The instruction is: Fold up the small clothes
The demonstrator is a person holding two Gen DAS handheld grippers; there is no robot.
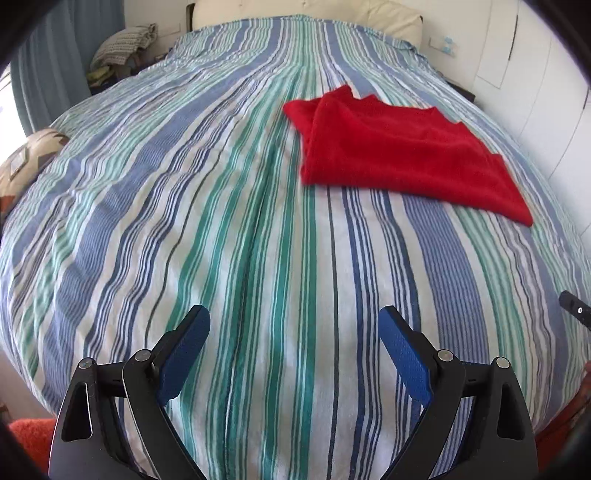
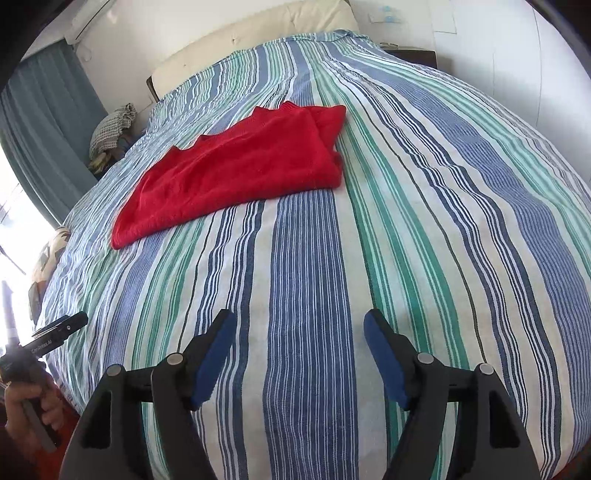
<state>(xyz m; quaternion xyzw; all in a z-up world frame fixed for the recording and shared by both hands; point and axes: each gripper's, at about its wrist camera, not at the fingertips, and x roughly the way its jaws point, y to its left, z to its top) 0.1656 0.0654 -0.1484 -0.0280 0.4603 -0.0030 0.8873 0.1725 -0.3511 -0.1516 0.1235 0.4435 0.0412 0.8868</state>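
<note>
Left wrist view: the red knitted garment (image 1: 399, 155) lies folded flat on the striped bedspread (image 1: 229, 221), well ahead of the left gripper (image 1: 293, 325) and off to its right. The jaws stand spread wide with their blue pads (image 1: 184, 354) facing each other, and nothing is between them but bare striped cloth. They hold nothing and touch nothing that can be seen. At the right edge the dark tip of the right gripper (image 1: 576, 308) shows, apart from the garment. A cream headboard (image 1: 280, 9) stands at the far end of the bed, and a heap of checked cloth (image 1: 125, 44) lies at the far left.

Right wrist view: the same red garment (image 2: 240, 166) lies well ahead of the right gripper (image 2: 299, 328) and to its left, its folded edge on the right side. The jaws are parted wide and empty, over a broad blue stripe of the bedspread (image 2: 443, 221). At the lower left a hand (image 2: 26, 406) grips the handle of the left gripper (image 2: 61, 325), which is clear of the garment.
</note>
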